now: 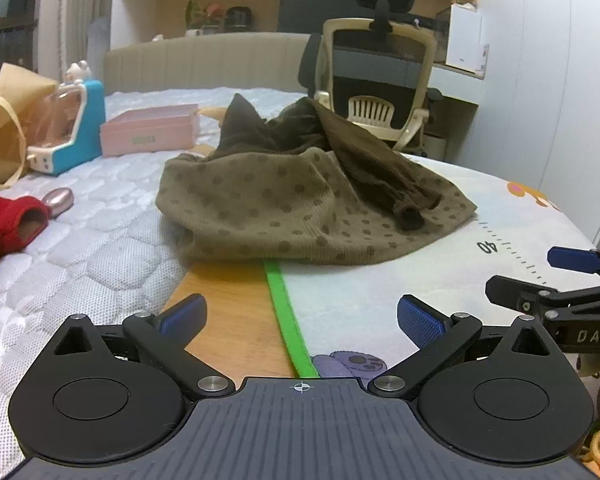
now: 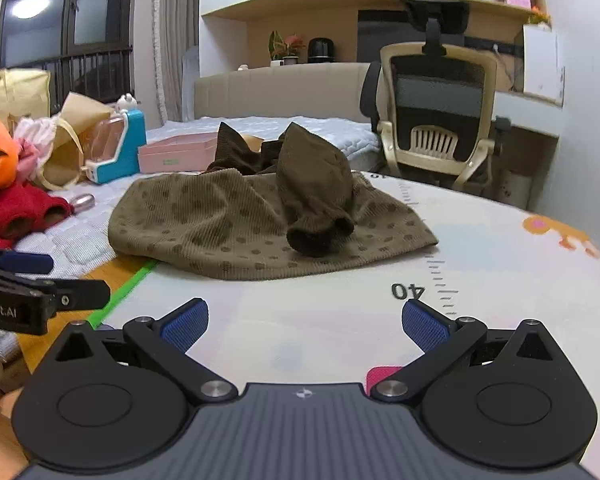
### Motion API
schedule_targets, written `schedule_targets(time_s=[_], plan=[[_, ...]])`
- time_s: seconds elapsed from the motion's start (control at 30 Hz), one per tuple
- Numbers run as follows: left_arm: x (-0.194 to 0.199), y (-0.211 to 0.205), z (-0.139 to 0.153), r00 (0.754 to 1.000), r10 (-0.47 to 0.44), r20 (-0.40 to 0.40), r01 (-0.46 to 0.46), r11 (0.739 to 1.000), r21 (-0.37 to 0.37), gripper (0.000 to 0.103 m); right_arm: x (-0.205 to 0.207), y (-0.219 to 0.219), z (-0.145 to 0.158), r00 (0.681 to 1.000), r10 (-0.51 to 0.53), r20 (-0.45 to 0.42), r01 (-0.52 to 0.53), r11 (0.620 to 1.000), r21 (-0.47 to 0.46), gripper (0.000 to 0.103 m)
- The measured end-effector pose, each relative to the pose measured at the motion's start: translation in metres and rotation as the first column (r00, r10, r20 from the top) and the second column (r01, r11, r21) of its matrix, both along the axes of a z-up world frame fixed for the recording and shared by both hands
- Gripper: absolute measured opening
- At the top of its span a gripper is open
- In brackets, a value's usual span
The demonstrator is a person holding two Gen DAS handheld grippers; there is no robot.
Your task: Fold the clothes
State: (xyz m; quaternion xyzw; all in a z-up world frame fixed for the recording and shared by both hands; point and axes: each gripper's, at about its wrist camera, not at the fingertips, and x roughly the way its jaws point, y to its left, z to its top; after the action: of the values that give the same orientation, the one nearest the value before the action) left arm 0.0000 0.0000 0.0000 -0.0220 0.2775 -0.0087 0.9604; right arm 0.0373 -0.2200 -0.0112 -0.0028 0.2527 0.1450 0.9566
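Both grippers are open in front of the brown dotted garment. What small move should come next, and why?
Probably move the right gripper forward to the dark sleeve and lift it aside. The sleeve lies crumpled on top of the dotted garment, so the body cannot be flattened or folded yet. Both grippers, the left gripper too, stand open and empty, short of the cloth.

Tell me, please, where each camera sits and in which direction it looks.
Left wrist: on the left gripper, open, facing the brown garment; the right gripper shows at its right edge.
Right wrist: on the right gripper, open, facing the same garment.
Both share the garment, pink box and office chair.
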Motion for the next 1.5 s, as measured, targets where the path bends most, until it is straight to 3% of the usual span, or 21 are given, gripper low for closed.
schedule_targets(time_s=[0.17,0.27,1.5], plan=[[0.001,-0.003,-0.001,1.0,-0.02,-0.005,0.02,1.0,0.007,0.103,0.004,0.001,0.0,0.999,-0.008,0.035,0.013,0.989,-0.147,0.103],[-0.002,-0.003,0.002,1.0,-0.011,-0.002,0.011,1.0,0.014,0.103,0.004,0.007,0.002,0.999,-0.009,0.035,0.015,0.985,-0.17,0.103],[0.001,-0.004,0.001,0.999,-0.007,-0.031,0.007,1.0,0.01,0.103,-0.003,0.001,0.003,0.999,-0.012,0.031,0.015,0.995,-0.096,0.103]])
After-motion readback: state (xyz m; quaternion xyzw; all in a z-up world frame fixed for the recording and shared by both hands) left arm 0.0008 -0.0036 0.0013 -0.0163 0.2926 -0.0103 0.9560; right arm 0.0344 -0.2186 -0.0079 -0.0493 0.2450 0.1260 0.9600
